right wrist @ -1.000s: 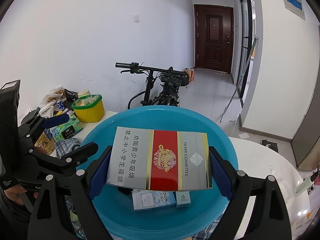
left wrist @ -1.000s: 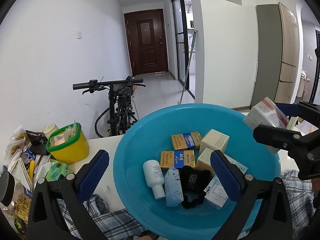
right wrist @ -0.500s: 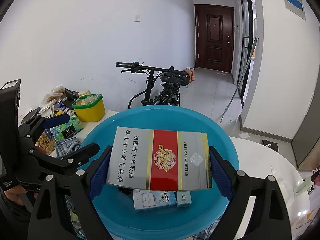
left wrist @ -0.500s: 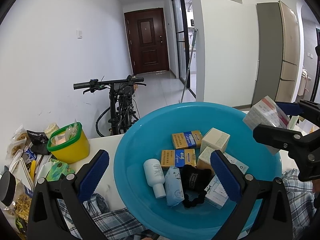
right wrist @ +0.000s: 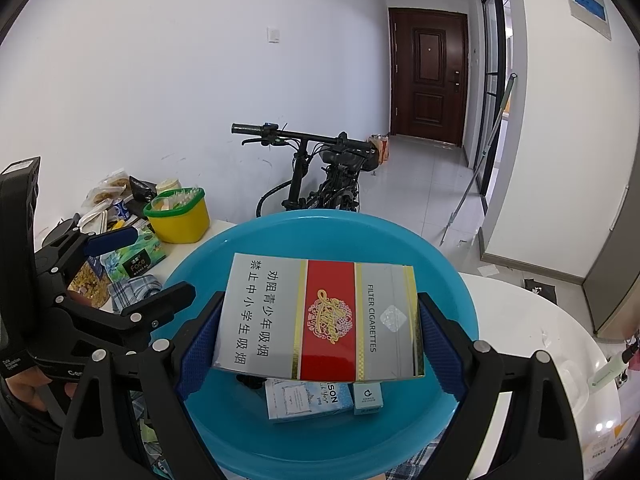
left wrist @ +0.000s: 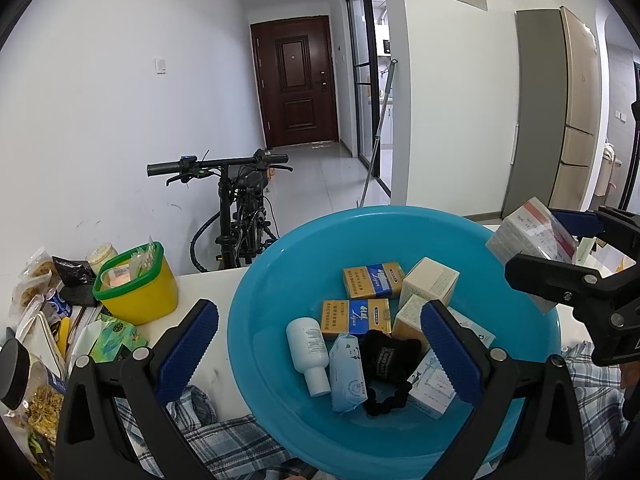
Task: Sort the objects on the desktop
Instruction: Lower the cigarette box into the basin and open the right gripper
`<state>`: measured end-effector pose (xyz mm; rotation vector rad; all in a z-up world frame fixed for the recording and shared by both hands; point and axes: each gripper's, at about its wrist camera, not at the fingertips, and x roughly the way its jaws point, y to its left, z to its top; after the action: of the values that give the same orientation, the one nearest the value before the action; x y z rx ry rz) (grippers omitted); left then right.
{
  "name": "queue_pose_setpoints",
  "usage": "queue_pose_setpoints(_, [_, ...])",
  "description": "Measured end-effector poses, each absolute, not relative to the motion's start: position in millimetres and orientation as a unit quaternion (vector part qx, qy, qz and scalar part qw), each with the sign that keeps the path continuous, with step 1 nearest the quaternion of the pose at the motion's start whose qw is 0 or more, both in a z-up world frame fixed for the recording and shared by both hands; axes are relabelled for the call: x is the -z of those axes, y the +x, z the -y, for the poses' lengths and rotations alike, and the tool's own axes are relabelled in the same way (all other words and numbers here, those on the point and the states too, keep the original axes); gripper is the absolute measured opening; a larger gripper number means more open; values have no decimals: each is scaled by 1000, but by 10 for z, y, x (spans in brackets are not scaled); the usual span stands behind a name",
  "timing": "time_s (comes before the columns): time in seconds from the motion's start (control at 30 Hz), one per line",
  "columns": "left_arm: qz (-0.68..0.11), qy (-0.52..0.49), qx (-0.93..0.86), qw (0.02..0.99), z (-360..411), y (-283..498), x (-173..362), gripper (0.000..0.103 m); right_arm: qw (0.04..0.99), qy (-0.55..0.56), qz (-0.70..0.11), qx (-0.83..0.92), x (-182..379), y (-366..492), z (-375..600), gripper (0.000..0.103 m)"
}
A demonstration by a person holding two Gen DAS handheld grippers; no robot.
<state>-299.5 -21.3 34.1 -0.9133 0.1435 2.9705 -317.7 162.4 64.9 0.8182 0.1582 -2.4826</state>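
Note:
A blue plastic basin (left wrist: 264, 292) sits on the white table. It holds two orange-and-blue packs (left wrist: 355, 318), a white bottle (left wrist: 309, 345), a blue tissue pack (left wrist: 349, 372), a black scrunchie (left wrist: 387, 360) and several small boxes. My right gripper (right wrist: 320, 334) is shut on a silver-and-red cigarette carton (right wrist: 320, 316) and holds it over the basin (right wrist: 448, 280); the carton also shows in the left wrist view (left wrist: 528, 236). My left gripper (left wrist: 320, 340) is open and empty above the basin's near side.
A yellow tub with a green rim (left wrist: 136, 284) and several snack bags (left wrist: 36, 276) crowd the table's left end. A plaid cloth (left wrist: 224, 444) lies under the basin. A bicycle (left wrist: 236, 204) stands behind the table by the wall.

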Motion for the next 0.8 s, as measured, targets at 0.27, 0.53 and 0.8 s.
queue_pose_setpoints(0.27, [-45, -293, -955, 15, 219, -2997, -342, 103, 258, 302, -58, 916, -638, -3188, -1610, 89])
queue_pose_setpoints(0.53, [-44, -293, -955, 14, 214, -2996, -343, 103, 257, 302, -57, 916, -636, -3184, -1609, 89])
queue_pose_setpoints(0.8, [-42, -293, -955, 14, 219, -2988, -349, 103, 255, 302, -56, 917, -628, -3195, -1620, 89])
